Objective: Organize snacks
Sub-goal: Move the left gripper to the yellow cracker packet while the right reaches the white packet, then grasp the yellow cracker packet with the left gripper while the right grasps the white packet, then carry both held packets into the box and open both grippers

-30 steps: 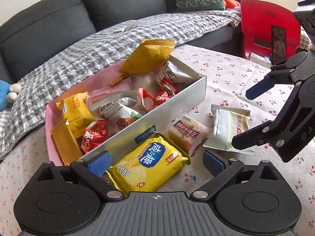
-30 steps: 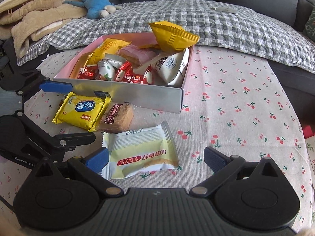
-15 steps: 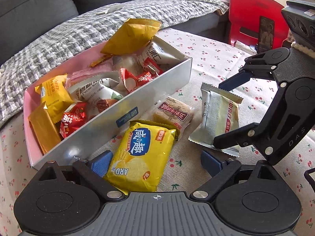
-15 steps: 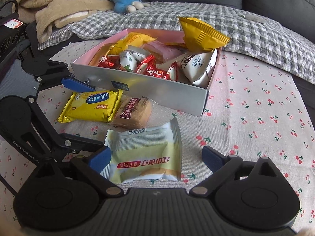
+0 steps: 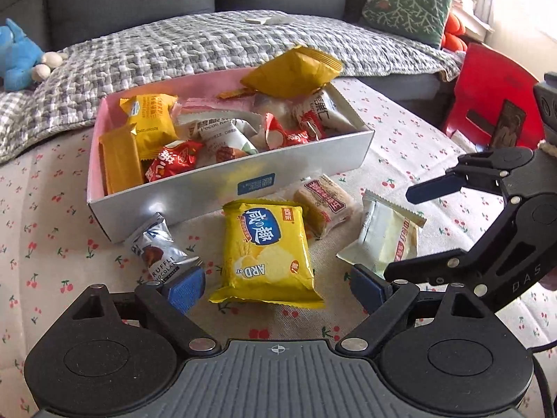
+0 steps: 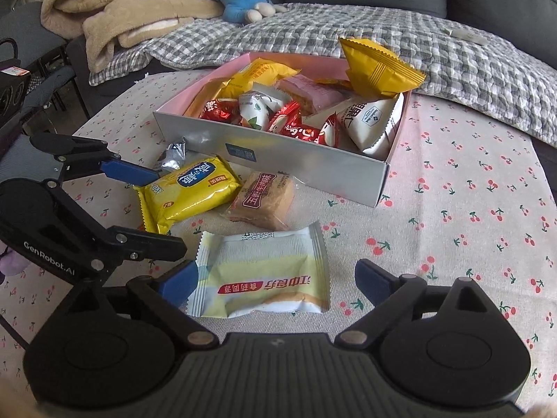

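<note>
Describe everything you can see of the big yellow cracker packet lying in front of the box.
The yellow cracker packet is a glossy, puffy foil pillow pack with crimped ends, a blue oval label with white characters and a picture of crackers. It lies flat and sealed on the cherry-print tablecloth, just in front of the box. A brown pastry packet lies against its side. It sits between the left gripper fingers, whose jaws are closing but not yet touching it.

snack box, pale pkt btwn open jaws
</note>
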Available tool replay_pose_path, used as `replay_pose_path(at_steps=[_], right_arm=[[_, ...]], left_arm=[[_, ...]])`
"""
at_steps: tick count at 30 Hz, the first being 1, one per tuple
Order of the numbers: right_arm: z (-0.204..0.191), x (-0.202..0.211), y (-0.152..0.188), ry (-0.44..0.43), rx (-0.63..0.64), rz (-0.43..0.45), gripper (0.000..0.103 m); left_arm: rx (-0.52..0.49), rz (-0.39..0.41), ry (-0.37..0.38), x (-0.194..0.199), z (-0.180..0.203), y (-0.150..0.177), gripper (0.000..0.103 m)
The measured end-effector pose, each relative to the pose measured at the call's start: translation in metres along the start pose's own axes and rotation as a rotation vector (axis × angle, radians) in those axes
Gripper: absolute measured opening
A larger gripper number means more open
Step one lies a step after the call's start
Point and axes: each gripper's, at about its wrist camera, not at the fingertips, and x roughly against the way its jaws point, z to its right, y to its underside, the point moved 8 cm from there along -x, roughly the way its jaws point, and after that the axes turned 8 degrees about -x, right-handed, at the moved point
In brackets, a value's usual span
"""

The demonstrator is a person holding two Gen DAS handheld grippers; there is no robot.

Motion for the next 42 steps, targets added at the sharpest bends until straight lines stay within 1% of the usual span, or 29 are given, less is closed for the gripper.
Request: replay_pose_path(at_steps=[3,6,9,12,17,18,19,21,22,24,25,26,29,35,42], right_arm=[[-0.004,0.001,0.002,-0.018,0.020,-0.010,0.099],[-0.011,-0.004,0.005,-0.037,0.043,-0.033,0.100],[-0.016,-0.011,0.008,-0.014,0.086,-0.047,0.100],[-0.016,-0.015,0.008,0.010,0.117,-0.038,0.099],[-0.013,-0.017,0.003,0.030,0.117,-0.015,0.096],[-0.012,-0.017,0.002,0.031,0.114,-0.011,0.095],[-0.011,-0.017,0.001,0.033,0.110,-0.008,0.093],[-0.010,-0.017,0.000,0.036,0.107,-0.002,0.088],[-0.010,-0.017,0.000,0.039,0.108,0.001,0.084],[-0.010,-0.016,-0.001,0.038,0.106,0.005,0.081],[-0.010,-0.015,-0.002,0.036,0.106,0.008,0.076],[-0.011,-0.015,-0.002,0.031,0.110,0.007,0.068],[-0.012,-0.014,-0.002,0.036,0.115,0.004,0.066],[-0.011,-0.011,-0.005,0.045,0.102,-0.005,0.065],[-0.012,0.004,-0.016,0.024,0.054,0.038,0.065]], left_arm=[[0.070,0.032,-0.011,0.001,-0.007,-0.003,0.091],[0.112,0.034,-0.023,-0.005,-0.011,-0.004,0.090],[0.134,0.026,-0.031,-0.013,-0.010,-0.003,0.084],[0.151,0.037,-0.061,-0.016,-0.012,-0.003,0.078],[0.173,0.071,-0.107,-0.014,-0.014,-0.002,0.066],[0.172,0.074,-0.122,-0.013,-0.014,-0.002,0.062],[0.170,0.076,-0.137,-0.013,-0.014,-0.002,0.057],[0.173,0.081,-0.164,-0.012,-0.015,-0.001,0.051],[0.180,0.085,-0.168,-0.011,-0.015,0.000,0.050],[0.196,0.094,-0.175,-0.009,-0.016,0.001,0.049],[0.204,0.098,-0.181,-0.008,-0.016,0.002,0.048],[0.209,0.101,-0.185,-0.008,-0.016,0.003,0.047],[0.225,0.108,-0.190,-0.005,-0.014,0.004,0.047],[0.253,0.112,-0.182,0.001,-0.012,0.005,0.047],[0.262,0.129,-0.200,0.022,-0.016,-0.001,0.047]])
